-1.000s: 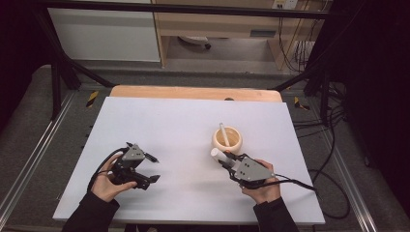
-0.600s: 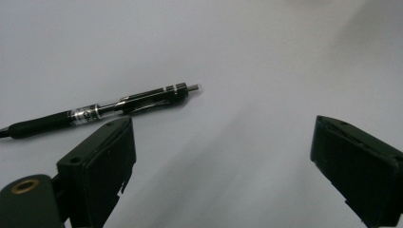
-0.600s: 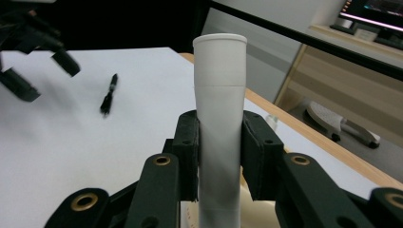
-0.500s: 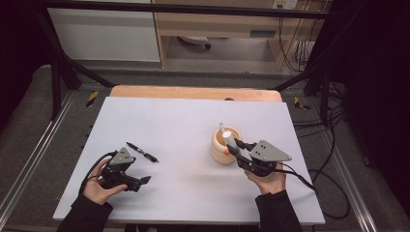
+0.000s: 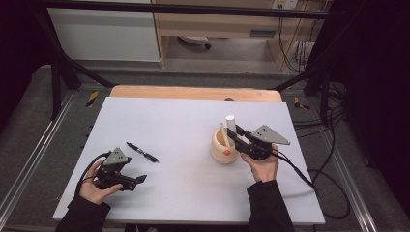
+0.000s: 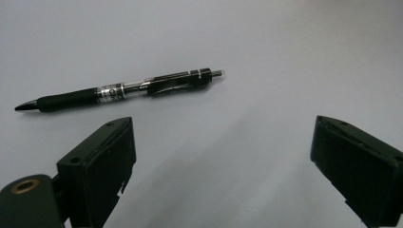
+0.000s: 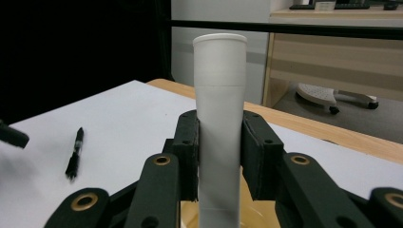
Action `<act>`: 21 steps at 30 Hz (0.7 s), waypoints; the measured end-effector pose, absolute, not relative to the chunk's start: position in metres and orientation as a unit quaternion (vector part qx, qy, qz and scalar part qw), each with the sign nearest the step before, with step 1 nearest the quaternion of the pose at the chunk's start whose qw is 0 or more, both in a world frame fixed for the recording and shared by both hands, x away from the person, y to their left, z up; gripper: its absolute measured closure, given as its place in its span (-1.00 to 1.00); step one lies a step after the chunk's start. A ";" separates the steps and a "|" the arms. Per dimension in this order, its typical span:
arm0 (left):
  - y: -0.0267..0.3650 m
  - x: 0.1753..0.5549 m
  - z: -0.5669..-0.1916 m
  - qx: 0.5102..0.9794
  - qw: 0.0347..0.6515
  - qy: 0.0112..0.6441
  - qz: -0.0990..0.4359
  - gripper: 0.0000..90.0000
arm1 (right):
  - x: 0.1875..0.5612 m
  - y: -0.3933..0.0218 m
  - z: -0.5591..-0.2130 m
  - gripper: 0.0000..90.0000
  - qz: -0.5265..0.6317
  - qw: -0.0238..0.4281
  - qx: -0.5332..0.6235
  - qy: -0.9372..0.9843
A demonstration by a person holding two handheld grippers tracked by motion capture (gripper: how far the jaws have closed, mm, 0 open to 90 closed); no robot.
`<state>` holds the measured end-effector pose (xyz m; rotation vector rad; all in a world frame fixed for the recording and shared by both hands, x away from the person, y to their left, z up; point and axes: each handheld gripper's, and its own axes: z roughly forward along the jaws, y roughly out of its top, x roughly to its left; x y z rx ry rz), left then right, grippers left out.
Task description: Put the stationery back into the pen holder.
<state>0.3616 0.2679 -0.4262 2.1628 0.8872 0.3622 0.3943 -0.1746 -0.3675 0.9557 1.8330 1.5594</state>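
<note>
Upright, the white tube (image 7: 219, 128) sits clamped in the right hand-held gripper (image 7: 219, 156); the left hand-held gripper (image 6: 223, 156) gapes.

A lab recording bay: the white table (image 5: 183, 125) stands inside a black metal frame (image 5: 58, 72), loose cables (image 5: 333, 130) trailing right of it, pale cabinets (image 5: 104, 34) behind it

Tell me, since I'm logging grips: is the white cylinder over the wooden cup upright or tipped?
Upright. The white cylinder stands vertical, clamped in the right tool above the round wooden cup.
</note>
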 end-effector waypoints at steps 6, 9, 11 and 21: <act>0.272 0.363 -0.429 0.844 0.378 0.353 0.141 -0.82 | 0.407 -0.170 -0.373 0.55 0.582 0.267 0.373 0.672; 0.274 0.363 -0.429 0.843 0.378 0.356 0.142 -0.82 | 0.412 -0.168 -0.378 0.55 0.581 0.264 0.381 0.669; 0.275 0.363 -0.429 0.842 0.379 0.357 0.142 -0.82 | 0.415 -0.168 -0.381 0.55 0.580 0.260 0.386 0.669; 0.274 0.363 -0.431 0.844 0.377 0.354 0.142 -0.82 | 0.419 -0.168 -0.398 0.55 0.574 0.247 0.401 0.670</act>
